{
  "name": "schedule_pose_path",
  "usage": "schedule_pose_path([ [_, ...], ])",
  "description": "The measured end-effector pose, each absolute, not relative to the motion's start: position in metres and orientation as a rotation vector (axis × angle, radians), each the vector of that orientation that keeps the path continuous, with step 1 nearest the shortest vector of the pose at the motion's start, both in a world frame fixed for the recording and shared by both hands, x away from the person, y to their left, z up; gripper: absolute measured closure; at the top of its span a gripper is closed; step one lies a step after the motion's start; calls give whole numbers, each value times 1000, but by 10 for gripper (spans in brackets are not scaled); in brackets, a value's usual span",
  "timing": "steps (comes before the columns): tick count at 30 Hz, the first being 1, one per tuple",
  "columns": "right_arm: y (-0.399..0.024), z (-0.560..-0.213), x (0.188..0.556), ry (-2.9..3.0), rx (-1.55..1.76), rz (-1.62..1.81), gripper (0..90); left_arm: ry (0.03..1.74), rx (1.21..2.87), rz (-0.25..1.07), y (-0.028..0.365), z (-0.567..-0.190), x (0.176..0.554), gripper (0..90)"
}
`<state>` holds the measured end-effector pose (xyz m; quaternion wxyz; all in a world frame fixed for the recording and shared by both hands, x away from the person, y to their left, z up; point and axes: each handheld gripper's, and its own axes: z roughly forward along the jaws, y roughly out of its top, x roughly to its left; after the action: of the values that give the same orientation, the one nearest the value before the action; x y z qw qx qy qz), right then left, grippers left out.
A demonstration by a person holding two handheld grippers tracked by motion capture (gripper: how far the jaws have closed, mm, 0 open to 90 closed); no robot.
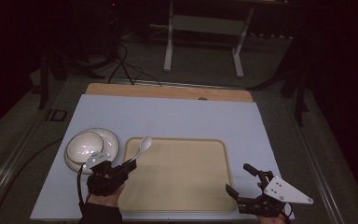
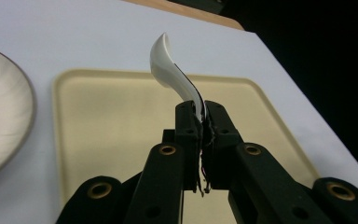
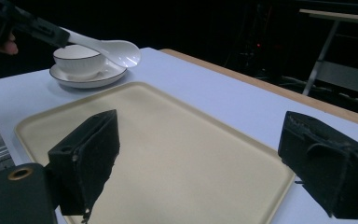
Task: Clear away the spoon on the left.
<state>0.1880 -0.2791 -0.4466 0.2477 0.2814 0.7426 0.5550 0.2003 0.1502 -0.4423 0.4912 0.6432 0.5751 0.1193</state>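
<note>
My left gripper (image 1: 129,164) is shut on the handle of a white ceramic spoon (image 1: 144,144), whose bowl sticks out above the far left corner of the beige tray (image 1: 182,186). In the left gripper view the spoon (image 2: 175,74) rises from between the closed jaws over the tray (image 2: 102,130). A white bowl (image 1: 85,143) on a white saucer (image 1: 109,140) stands just left of the tray. My right gripper (image 1: 239,179) hovers at the tray's near right corner, open, with nothing between its pads (image 3: 88,154).
A pale blue mat (image 1: 177,116) covers the wooden table (image 1: 168,91). Beyond the table stand a white table frame (image 1: 205,42) and cables (image 1: 121,65) on the dark floor. The right gripper view shows the spoon (image 3: 107,49), bowl (image 3: 77,58) and saucer (image 3: 86,79) at far left.
</note>
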Motion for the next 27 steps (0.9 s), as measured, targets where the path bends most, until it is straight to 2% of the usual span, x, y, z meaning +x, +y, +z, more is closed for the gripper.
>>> schedule_pose_path([
  [10,-279,-447,188,2032,770,1507,126,1430,1558,258,136,-476,203,860],
  [21,-279,-448,189,2041,773,1510,127,1491,1561,269,127,-498,207,860],
  [27,-280,-448,189,2043,777,1513,127,1514,1543,224,127,-508,208,858],
])
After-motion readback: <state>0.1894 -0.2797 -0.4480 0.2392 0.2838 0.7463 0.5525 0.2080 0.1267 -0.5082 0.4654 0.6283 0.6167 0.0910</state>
